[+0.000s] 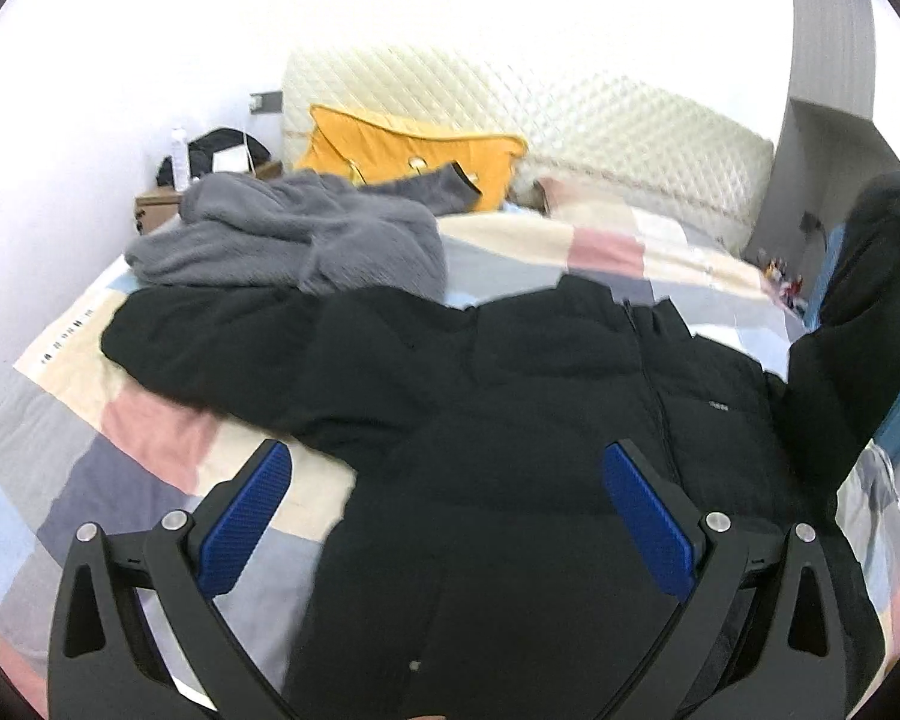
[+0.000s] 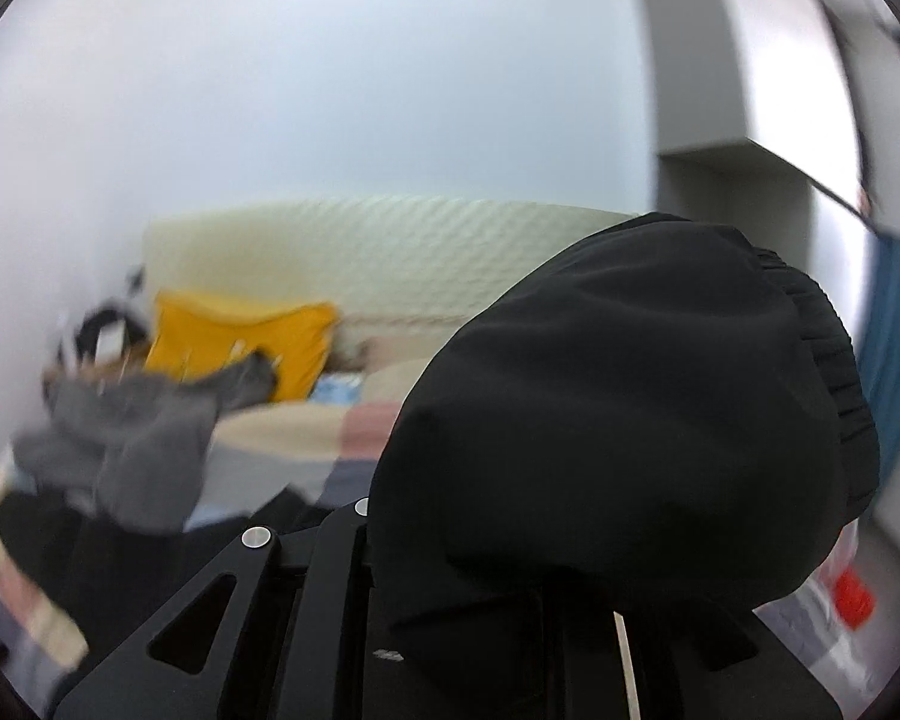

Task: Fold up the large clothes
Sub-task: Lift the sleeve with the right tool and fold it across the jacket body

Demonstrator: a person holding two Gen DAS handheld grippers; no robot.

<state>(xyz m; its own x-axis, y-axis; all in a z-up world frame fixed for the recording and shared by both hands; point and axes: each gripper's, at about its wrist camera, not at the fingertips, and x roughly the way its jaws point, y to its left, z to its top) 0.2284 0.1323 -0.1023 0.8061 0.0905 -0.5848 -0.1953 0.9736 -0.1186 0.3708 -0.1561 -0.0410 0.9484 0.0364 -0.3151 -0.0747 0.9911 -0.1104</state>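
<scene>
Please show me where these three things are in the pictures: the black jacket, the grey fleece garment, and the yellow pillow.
black jacket (image 1: 510, 396): left wrist view, on its chest panel beside the zip.
grey fleece garment (image 1: 306, 240): left wrist view, on the middle of the heap.
yellow pillow (image 1: 390, 147): left wrist view, on its front face.

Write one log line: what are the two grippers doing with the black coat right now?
left hand-held gripper: open, over black coat | right hand-held gripper: shut on coat sleeve, lifted | bed: coat unfolded

Black padded jacket (image 1: 510, 396) spread across bed, one sleeve (image 2: 630, 408) raised
</scene>
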